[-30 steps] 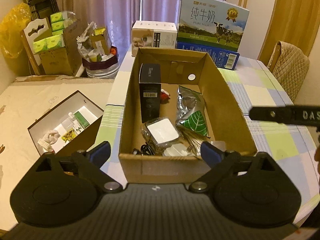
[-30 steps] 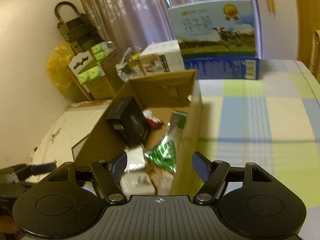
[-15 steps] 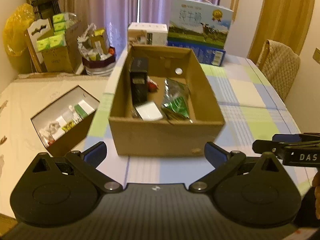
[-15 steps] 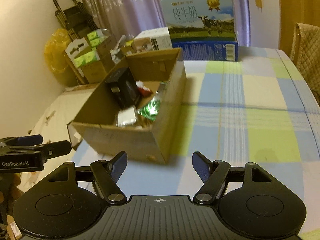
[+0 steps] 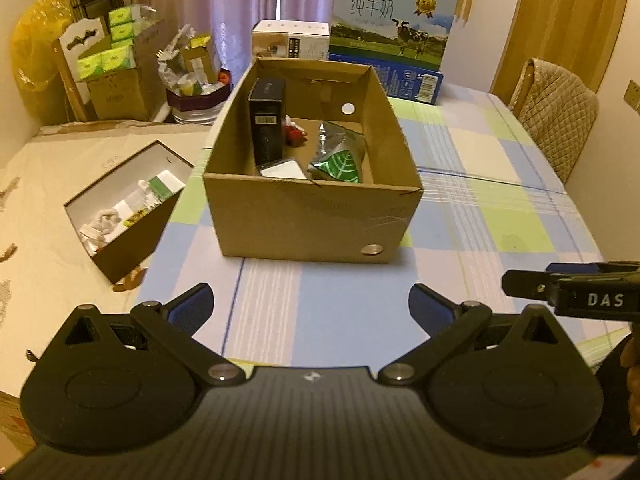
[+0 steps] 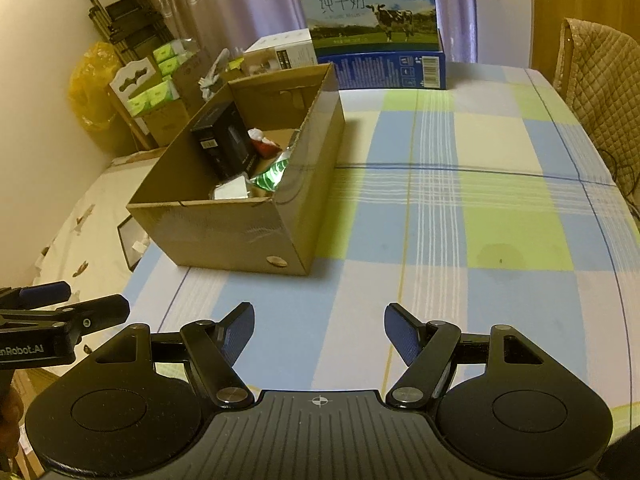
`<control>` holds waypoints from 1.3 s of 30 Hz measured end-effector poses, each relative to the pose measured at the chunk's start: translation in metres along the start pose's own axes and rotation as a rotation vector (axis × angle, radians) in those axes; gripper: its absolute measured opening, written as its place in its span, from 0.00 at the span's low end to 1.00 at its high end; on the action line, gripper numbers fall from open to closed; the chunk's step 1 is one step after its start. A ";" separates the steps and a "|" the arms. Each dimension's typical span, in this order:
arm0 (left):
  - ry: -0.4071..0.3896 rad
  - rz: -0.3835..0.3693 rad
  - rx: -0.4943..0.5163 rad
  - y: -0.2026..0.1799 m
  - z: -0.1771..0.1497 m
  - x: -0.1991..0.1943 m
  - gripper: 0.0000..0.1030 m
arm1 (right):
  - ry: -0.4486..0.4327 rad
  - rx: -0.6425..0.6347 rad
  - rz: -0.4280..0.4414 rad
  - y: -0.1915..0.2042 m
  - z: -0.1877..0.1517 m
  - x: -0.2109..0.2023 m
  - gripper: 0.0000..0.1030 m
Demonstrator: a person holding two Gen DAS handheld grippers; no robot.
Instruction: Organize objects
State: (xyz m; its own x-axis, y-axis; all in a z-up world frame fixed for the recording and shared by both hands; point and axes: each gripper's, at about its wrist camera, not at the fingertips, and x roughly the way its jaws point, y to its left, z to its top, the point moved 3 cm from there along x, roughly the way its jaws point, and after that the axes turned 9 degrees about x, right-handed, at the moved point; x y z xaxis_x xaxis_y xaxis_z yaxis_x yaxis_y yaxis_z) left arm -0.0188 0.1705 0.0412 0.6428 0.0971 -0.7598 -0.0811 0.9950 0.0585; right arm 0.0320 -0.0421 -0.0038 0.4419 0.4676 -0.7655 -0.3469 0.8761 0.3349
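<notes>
Both grippers have backed off — cardboard box (image 5: 312, 216) lies beyond the empty jaws.

**Cardboard, cloth and foil**

We see a matt brown cardboard box (image 5: 312, 220), its near wall scuffed, on a smooth checked cloth covering the tabletop (image 6: 460, 200). Inside lie a shiny green foil pouch (image 5: 340, 162) and a glossy black carton (image 5: 266, 120).

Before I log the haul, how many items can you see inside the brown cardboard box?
4 visible in the cardboard box: a black box standing at the left, a red-and-white item behind it, a white packet at the front, a green leaf pouch at the right. The front wall may hide more.
</notes>
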 end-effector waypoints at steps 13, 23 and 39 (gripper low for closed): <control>-0.030 0.019 0.005 -0.006 0.002 -0.004 0.99 | -0.003 -0.030 -0.004 0.007 -0.005 -0.009 0.67; -0.016 0.025 0.020 -0.010 0.001 0.001 0.99 | 0.000 -0.027 -0.004 0.005 -0.004 -0.009 0.67; -0.013 0.022 0.028 -0.014 0.000 0.006 0.99 | 0.003 -0.025 -0.005 0.005 -0.005 -0.008 0.67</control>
State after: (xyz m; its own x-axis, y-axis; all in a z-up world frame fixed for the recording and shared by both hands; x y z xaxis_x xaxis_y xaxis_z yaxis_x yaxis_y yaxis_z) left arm -0.0140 0.1577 0.0358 0.6512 0.1187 -0.7495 -0.0739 0.9929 0.0930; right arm 0.0225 -0.0421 0.0015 0.4409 0.4629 -0.7690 -0.3656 0.8751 0.3172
